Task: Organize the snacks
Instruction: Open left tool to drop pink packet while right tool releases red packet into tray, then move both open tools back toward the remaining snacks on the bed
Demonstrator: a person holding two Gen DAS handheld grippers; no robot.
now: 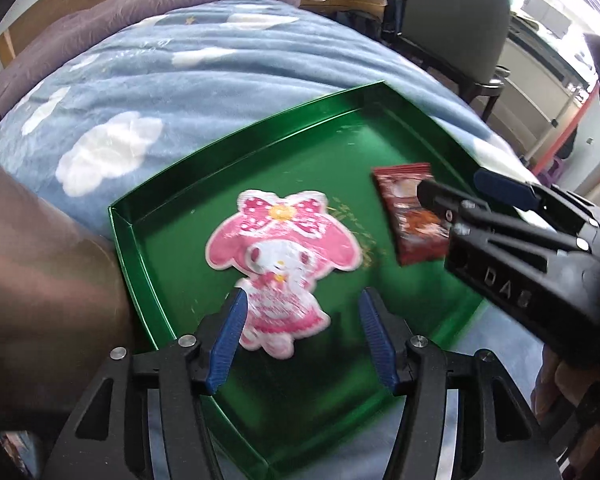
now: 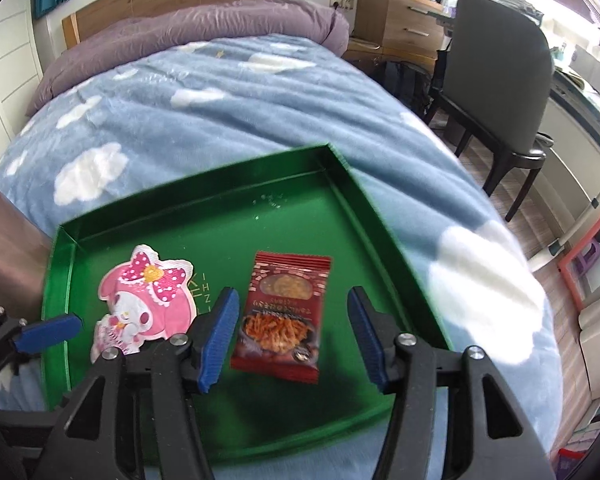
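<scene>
A shallow green tray lies on the bed. In it are two snack packets. A pink cartoon-rabbit packet lies flat at the left, and a red noodle-snack packet lies flat at the right. My left gripper hangs open just above the lower part of the pink packet, its pads not pressing on it. Over the red packet my right gripper stands open, pads clear of the packet's sides. Each gripper shows in the other's view, the right gripper partly hiding the red packet.
The bed has a blue blanket with white clouds and a purple duvet at the headboard. A dark chair and wooden drawers stand to the right of the bed. A person's sleeve is at the tray's left.
</scene>
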